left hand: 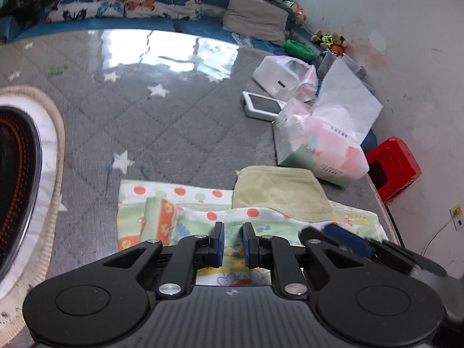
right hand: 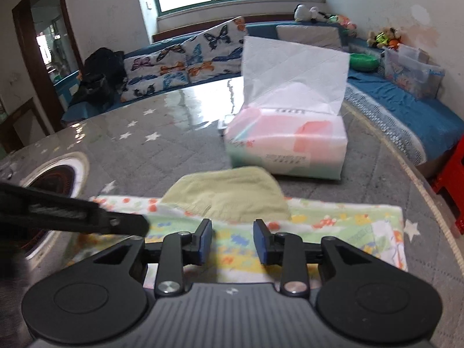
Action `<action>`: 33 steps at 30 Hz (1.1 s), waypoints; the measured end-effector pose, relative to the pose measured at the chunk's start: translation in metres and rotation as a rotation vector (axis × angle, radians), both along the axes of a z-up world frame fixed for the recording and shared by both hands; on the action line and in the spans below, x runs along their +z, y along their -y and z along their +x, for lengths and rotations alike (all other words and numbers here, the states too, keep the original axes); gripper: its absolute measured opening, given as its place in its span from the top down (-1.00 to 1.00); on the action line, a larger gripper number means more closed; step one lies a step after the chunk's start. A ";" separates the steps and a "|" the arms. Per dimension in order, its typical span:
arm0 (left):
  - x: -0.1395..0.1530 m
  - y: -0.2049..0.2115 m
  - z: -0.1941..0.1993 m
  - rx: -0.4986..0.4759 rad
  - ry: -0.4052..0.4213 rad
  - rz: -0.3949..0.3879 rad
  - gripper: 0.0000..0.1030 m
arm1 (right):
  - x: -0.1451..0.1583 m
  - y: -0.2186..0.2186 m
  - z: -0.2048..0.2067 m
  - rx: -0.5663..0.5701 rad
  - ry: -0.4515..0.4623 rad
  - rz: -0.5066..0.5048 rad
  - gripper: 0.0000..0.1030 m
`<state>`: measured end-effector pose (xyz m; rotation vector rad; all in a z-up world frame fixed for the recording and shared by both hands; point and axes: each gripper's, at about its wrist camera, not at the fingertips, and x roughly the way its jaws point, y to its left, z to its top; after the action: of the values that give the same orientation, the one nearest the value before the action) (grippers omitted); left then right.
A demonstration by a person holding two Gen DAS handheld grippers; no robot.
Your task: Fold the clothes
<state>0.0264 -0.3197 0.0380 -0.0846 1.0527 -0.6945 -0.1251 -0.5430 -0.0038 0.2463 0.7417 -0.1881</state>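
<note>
A round table under a grey quilted star-print cover (right hand: 150, 156) fills both views, with a soft plastic pack of white tissues (right hand: 285, 148) standing near its far right side. In front of that lies the task's thing, a pale green printed cloth with orange fruit and cartoon figures (right hand: 333, 223), spread near the table's front edge with its long axis running left to right across both cameras; a smaller folded yellow-green towel (right hand: 232, 194) rests on its far edge. The cloth's far hem looks partly turned over on the left. The left gripper (left hand: 233, 242) hangs low over the cloth's middle, jaws a little apart with nothing between them; the right gripper (right hand: 232, 240) stands just beside it, jaws wider and also empty. To fold well, each should probably pinch one near corner, lifting both evenly so the edge stays straight.
</note>
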 end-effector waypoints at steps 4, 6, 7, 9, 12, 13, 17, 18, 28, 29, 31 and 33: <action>0.001 -0.003 -0.002 -0.001 0.004 -0.009 0.67 | 0.004 -0.014 -0.014 0.047 -0.012 -0.031 0.34; 0.005 -0.007 -0.006 -0.008 0.014 -0.010 0.67 | 0.006 -0.018 -0.020 0.055 -0.018 -0.031 0.29; 0.008 -0.009 -0.009 -0.013 0.019 -0.014 0.66 | 0.008 -0.022 -0.023 0.059 -0.027 -0.035 0.24; 0.014 -0.016 -0.017 -0.026 0.038 -0.017 0.61 | 0.011 -0.028 -0.029 0.068 -0.041 -0.047 0.18; 0.022 -0.028 -0.033 -0.047 0.079 -0.007 0.53 | 0.010 -0.039 -0.042 0.067 -0.058 -0.064 0.14; 0.025 -0.033 -0.040 -0.055 0.095 0.000 0.52 | 0.010 -0.043 -0.048 0.063 -0.058 -0.068 0.14; 0.028 -0.053 -0.064 -0.078 0.126 0.002 0.51 | 0.011 -0.054 -0.070 0.044 -0.038 -0.075 0.02; 0.027 -0.057 -0.068 -0.079 0.129 0.002 0.50 | 0.012 -0.057 -0.076 0.040 -0.033 -0.077 0.02; 0.008 -0.085 -0.093 -0.059 0.107 0.012 0.42 | 0.006 -0.083 -0.092 0.041 -0.023 -0.159 -0.05; 0.008 -0.087 -0.093 -0.055 0.103 0.005 0.42 | 0.009 -0.087 -0.093 0.051 -0.014 -0.176 -0.05; 0.011 -0.091 -0.094 -0.045 0.099 -0.011 0.40 | 0.014 -0.091 -0.093 0.061 0.006 -0.170 -0.06; 0.015 -0.095 -0.096 -0.030 0.115 -0.020 0.33 | 0.015 -0.094 -0.091 0.072 0.017 -0.156 -0.08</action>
<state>-0.0700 -0.2248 0.0528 -0.0452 0.9387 -0.7287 -0.2161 -0.4486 0.0113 0.0729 0.7143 -0.1738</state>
